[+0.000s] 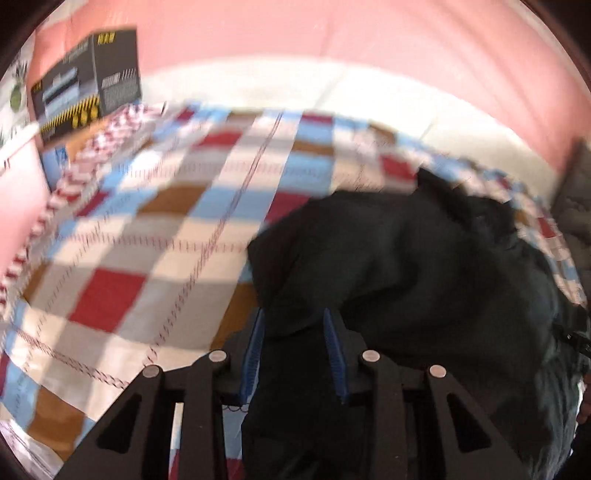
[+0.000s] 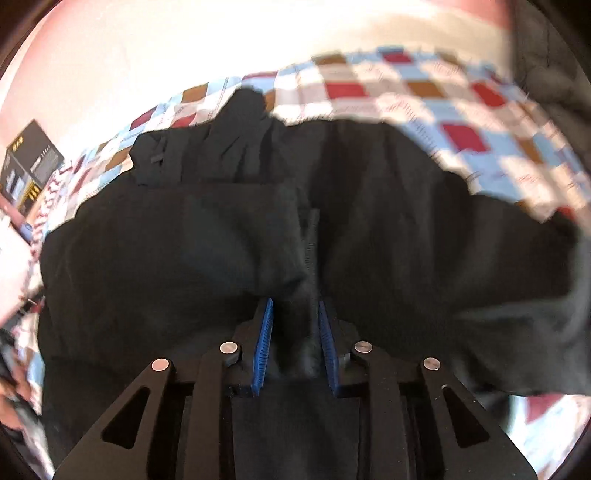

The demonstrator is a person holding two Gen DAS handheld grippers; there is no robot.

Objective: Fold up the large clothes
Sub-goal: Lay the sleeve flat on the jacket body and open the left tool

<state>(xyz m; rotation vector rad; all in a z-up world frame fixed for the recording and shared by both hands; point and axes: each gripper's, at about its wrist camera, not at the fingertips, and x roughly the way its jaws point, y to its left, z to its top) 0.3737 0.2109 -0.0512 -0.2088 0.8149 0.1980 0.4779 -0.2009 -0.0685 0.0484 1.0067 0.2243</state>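
Both hand-held grippers (image 1: 295, 314) (image 2: 295, 306) pinch black garment (image 2: 369, 221) edges.

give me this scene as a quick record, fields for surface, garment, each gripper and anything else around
surface: checked bedcover in red, blue, brown and white squares
garment: black garment, rumpled, lying on the bedcover
left gripper: jaws closed on black fabric at the garment's near edge
right gripper: jaws closed on a bunched fold of the same garment
other items: dark box with yellow markings at the far left of the bed
backdrop: pink wall behind the bed
image quality: both views blurred
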